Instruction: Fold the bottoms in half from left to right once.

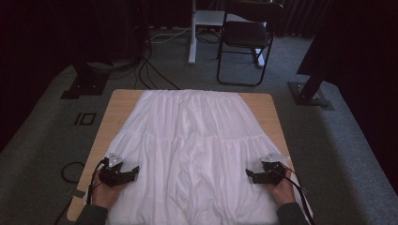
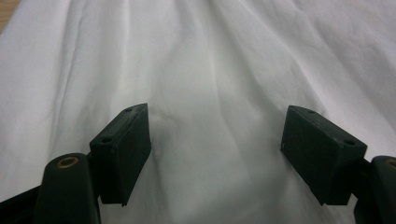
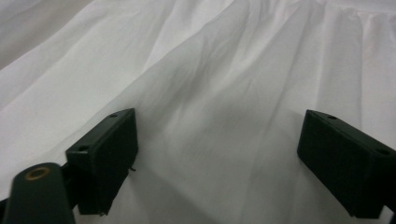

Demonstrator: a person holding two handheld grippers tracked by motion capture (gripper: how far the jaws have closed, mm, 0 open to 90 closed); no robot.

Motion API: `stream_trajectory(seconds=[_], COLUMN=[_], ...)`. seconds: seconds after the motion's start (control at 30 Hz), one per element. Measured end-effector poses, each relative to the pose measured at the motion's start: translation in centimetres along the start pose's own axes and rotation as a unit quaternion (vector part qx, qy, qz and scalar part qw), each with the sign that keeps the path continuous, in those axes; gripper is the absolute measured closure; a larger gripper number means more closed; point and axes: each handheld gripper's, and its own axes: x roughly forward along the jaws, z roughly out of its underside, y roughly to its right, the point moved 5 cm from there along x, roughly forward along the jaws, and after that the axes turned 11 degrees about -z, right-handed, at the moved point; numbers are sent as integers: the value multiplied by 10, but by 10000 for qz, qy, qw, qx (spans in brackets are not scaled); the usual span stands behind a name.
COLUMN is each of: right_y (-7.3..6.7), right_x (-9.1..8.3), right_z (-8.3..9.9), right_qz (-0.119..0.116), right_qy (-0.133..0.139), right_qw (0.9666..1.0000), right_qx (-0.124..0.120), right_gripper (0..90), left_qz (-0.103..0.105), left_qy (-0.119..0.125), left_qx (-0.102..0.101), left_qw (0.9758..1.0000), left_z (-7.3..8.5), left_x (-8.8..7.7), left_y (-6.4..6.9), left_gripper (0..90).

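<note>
I have the left gripper and right gripper both gaping wide and empty, facing inward over opposite sides of the white skirt, which lies spread lengthwise from the counter's far edge to its near edge.

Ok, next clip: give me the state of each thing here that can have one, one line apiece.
White skirt: spread flat on the table, waistband at the far edge, lightly creased, not folded.
Left hand-held gripper: open, over the skirt's left side, nothing pinched between its jaws.
Right hand-held gripper: open, over the skirt's right side, nothing pinched.
Folding chair: unfolded, standing on the floor beyond the table.
</note>
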Motion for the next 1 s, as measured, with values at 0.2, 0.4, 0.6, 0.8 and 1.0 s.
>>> stream_trajectory(seconds=[0.2,0.4,0.6,0.8,1.0], right_y=[0,0,0,-1,-1], right_x=[0,0,-1,-1,-1], right_z=[0,0,1,1,1], right_qz=[10,14,29,47,47], right_qy=[4,5,5,14,14], right_qw=[10000,10000,10000,10000,10000], right_qx=[7,10,37,43,44], right_gripper=[128,129,132,133,133], left_qz=[7,53,-413,-757,-830], left_qy=[49,398,268,-23,-168], left_qx=[-57,51,58,-91,-430], left_qw=[10000,9992,9988,9971,9955], left_z=[-1,-12,-1,24,43], left_x=[-6,-33,-49,-52,-57], left_y=[-3,-12,-35,-56,-71], left_gripper=[340,291,273,256,232])
